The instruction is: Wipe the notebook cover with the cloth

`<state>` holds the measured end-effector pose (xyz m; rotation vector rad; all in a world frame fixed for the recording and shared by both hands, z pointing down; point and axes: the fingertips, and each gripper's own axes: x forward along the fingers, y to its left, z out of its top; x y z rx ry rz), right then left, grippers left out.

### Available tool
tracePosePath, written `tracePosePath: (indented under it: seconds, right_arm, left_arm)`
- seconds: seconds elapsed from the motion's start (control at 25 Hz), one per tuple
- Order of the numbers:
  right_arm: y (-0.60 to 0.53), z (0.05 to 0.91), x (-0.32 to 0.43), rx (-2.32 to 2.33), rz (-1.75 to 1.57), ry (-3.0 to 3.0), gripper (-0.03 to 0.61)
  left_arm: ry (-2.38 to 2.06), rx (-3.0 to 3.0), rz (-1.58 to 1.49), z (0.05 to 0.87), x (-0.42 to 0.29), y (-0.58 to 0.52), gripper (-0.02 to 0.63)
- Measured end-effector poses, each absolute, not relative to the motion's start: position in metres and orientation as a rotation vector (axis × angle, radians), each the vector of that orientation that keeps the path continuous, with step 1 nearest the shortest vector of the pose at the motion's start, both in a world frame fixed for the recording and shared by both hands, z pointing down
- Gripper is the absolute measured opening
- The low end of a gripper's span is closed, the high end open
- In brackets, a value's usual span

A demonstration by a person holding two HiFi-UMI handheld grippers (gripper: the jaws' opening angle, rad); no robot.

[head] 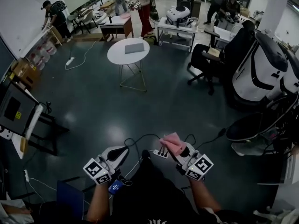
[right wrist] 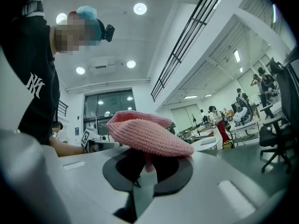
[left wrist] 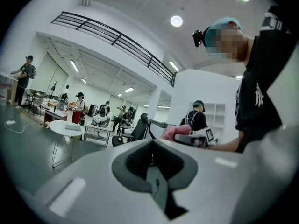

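Note:
A grey notebook (head: 134, 47) lies on a round white table (head: 117, 56) some way ahead across the floor. It also shows small in the left gripper view, notebook (left wrist: 74, 126), and in the right gripper view, notebook (right wrist: 209, 140). My right gripper (head: 174, 149) is held low near my body, shut on a folded pink knitted cloth (head: 171, 143). The cloth (right wrist: 147, 134) bulges above the jaws of the right gripper (right wrist: 148, 161). Beside it on the left, my left gripper (head: 124, 150) is shut with nothing in it. In its own view the left gripper (left wrist: 153, 144) has its jaws together, and the cloth (left wrist: 175, 131) shows beyond them.
A white power strip (head: 160, 154) and cables lie on the dark floor near my feet. A black office chair (head: 205, 62) and a large white pod (head: 266, 71) stand at the right. A screen on a stand (head: 16, 108) is at the left. Desks and several people fill the back.

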<state>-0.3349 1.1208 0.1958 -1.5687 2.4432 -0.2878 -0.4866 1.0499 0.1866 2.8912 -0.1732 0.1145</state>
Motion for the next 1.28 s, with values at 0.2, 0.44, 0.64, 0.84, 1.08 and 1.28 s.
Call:
tracePosePath:
  seconds: [0.2, 0.44, 0.64, 0.84, 1.08, 1.28]
  right_arm:
    - [1.086, 0.199, -0.315, -1.607, -0.316, 2.44, 0.035]
    - [1.002, 0.197, -0.307, -1.594, -0.315, 2.483, 0.035]
    - [0.924, 0.179, -0.299, -1.594, -0.316, 2.506, 0.035]
    - [0.861, 0.172, -0.297, -1.606, -0.301, 2.514, 0.035]
    - [0.809, 0.175, -0.3, -1.595, -0.303, 2.552, 0.034]
    - [0.756, 0.186, -0.297, -1.55, -0.324, 2.578, 0.035]
  left_arm:
    - [-0.117, 2.889, 0.095, 0.187, -0.46, 1.015, 0.0]
    - [-0.118, 2.875, 0.084, 0.195, -0.445, 0.933, 0.0]
    - [-0.115, 2.866, 0.044, 0.18, -0.435, 0.853, 0.0]
    - [-0.109, 2.868, 0.008, 0.182, -0.433, 0.787, 0.0]
    - [-0.157, 2.845, -0.06, 0.185, -0.438, 0.725, 0.0]
    - [-0.193, 2.835, -0.084, 0.19, -0.436, 0.671, 0.0]
